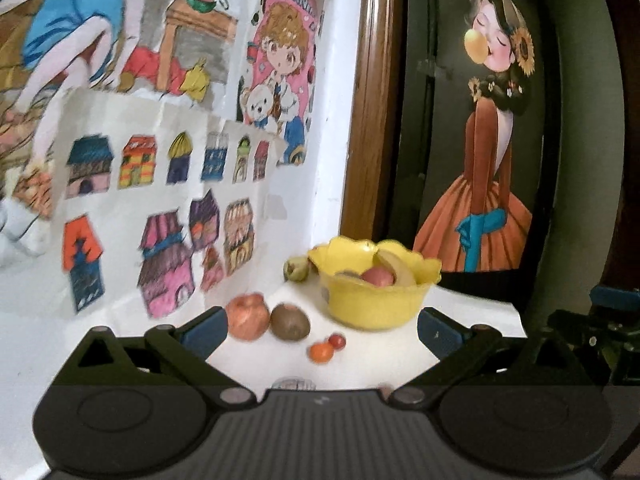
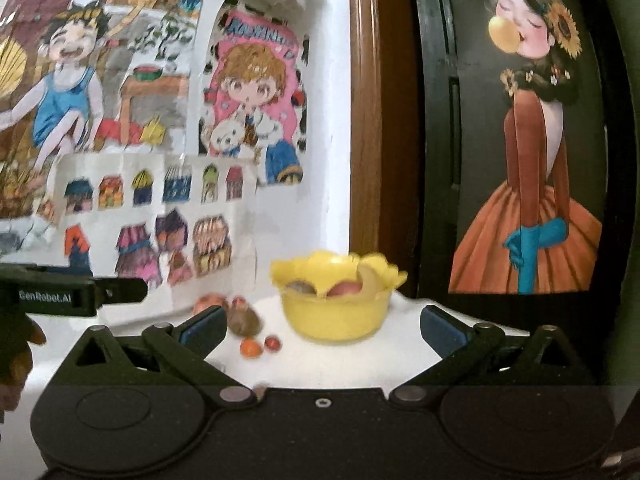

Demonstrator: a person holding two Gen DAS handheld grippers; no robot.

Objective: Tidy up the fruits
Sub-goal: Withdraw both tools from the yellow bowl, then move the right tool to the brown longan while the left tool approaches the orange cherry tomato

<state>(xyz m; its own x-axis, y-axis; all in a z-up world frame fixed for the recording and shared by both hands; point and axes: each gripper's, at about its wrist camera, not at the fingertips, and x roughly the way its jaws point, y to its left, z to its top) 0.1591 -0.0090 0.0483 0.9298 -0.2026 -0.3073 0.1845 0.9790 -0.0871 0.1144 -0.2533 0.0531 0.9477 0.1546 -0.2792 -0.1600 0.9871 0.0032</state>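
White lettering "GenRobot.AI" on the black left gripper (image 2: 76, 294). Pink cartoon poster (image 1: 280, 76), on the wall above the yellow bowl (image 1: 372, 300), headed "MORNI…", remainder cut off or blurred.

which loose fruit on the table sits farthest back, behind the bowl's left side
The greenish apple, against the wall just left of the yellow bowl. The other loose fruits lie nearer the grippers.

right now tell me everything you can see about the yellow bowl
The yellow bowl looks like glossy plastic, with a wavy, petal-shaped rim and a rounded body. It stands upright on the white table near the wooden frame. Inside lie a red apple, a banana leaning on the rim, and a brownish fruit, partly hidden. Neither claw touches it.
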